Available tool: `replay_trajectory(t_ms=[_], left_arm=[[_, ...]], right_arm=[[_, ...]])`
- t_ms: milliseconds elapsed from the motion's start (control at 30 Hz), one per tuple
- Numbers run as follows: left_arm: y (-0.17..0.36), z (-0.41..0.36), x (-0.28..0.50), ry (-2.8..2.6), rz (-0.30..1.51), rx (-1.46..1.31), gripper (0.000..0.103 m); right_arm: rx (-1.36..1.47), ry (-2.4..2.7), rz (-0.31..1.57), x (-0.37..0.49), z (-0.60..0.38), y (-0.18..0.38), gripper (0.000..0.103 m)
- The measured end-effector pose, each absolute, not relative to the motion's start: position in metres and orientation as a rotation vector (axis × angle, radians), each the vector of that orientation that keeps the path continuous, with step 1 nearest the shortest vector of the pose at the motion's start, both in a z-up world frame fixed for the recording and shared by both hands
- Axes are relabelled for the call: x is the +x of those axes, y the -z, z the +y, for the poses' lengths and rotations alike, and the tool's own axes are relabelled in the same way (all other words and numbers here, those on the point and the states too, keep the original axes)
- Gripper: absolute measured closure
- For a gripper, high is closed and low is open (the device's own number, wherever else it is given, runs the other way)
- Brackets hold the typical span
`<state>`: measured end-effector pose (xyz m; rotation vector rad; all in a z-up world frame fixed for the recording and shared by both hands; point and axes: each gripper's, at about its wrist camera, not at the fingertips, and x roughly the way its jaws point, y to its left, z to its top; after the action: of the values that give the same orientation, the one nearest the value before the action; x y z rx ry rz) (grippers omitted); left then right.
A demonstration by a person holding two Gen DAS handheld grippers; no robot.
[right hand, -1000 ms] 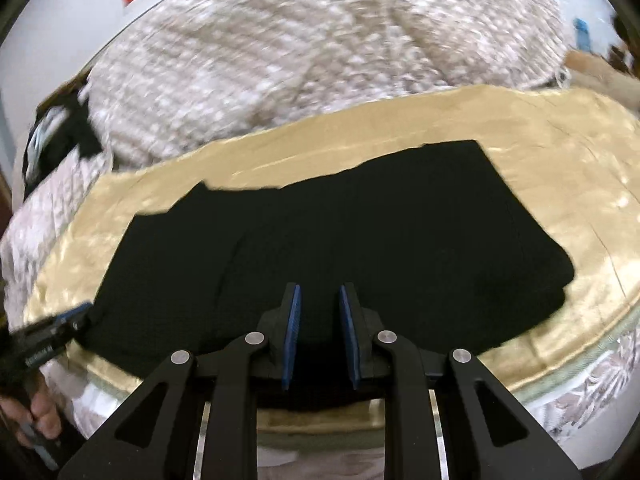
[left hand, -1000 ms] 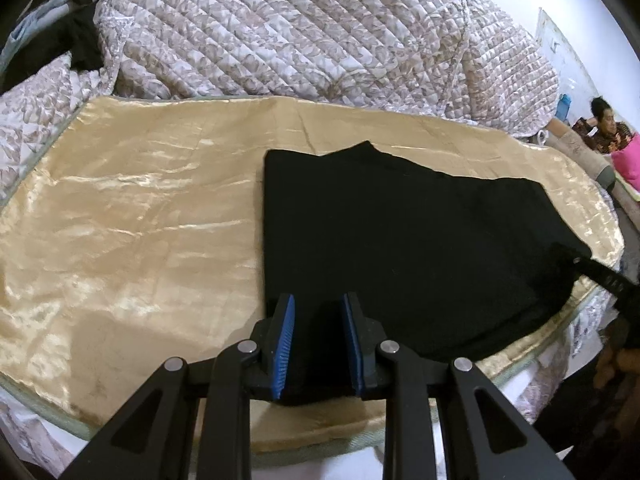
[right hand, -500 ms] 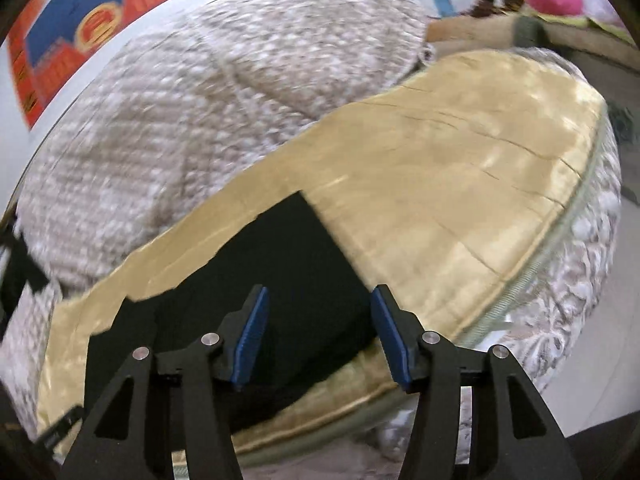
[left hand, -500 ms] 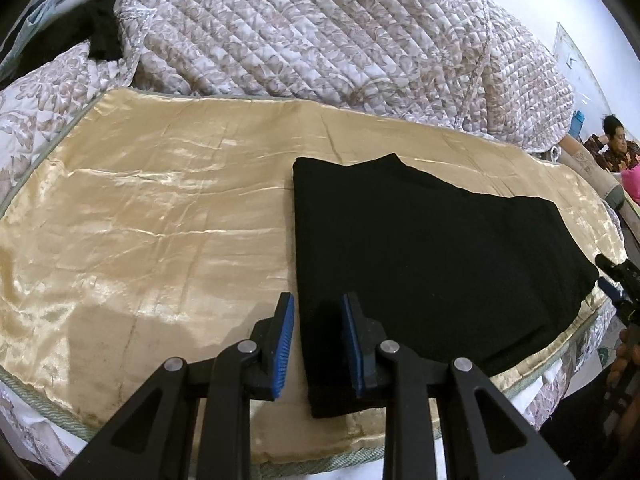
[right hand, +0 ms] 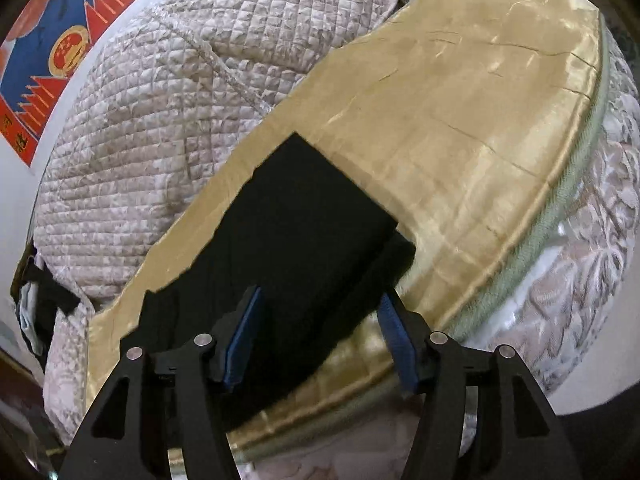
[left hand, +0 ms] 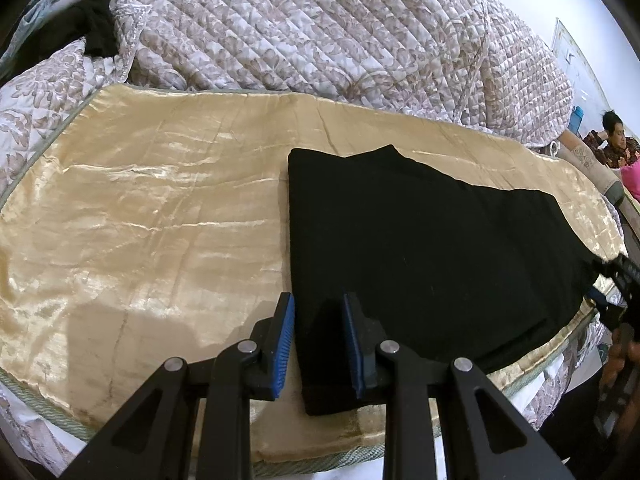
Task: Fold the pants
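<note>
Unreadable characters on wall poster (right hand: 44,68)

Pants (left hand: 420,248): plain black. Cover (left hand: 140,220): shiny gold. Quilt (left hand: 300,28): white with brown leaf print. Finger pads (left hand: 283,344): blue.

Home bedroom: quilted bedspread (left hand: 304,36), gold satin bed cover (left hand: 140,208).
</note>
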<state>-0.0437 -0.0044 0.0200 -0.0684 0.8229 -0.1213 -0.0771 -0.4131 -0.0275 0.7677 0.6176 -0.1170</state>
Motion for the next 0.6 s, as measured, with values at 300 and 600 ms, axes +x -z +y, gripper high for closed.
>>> replay_trajectory(t_ms=[300, 600], left_arm=[[-0.019, -0.004, -0.042, 0.121, 0.829, -0.073, 0.074], [-0.02, -0.005, -0.041, 0.106, 0.835, -0.056, 0.074]], right_arm=[[0.746, 0.123, 0.636, -0.041, -0.423, 0.026, 0.074], [0.688, 0.044, 0.596, -0.034, -0.408, -0.01, 0.081]])
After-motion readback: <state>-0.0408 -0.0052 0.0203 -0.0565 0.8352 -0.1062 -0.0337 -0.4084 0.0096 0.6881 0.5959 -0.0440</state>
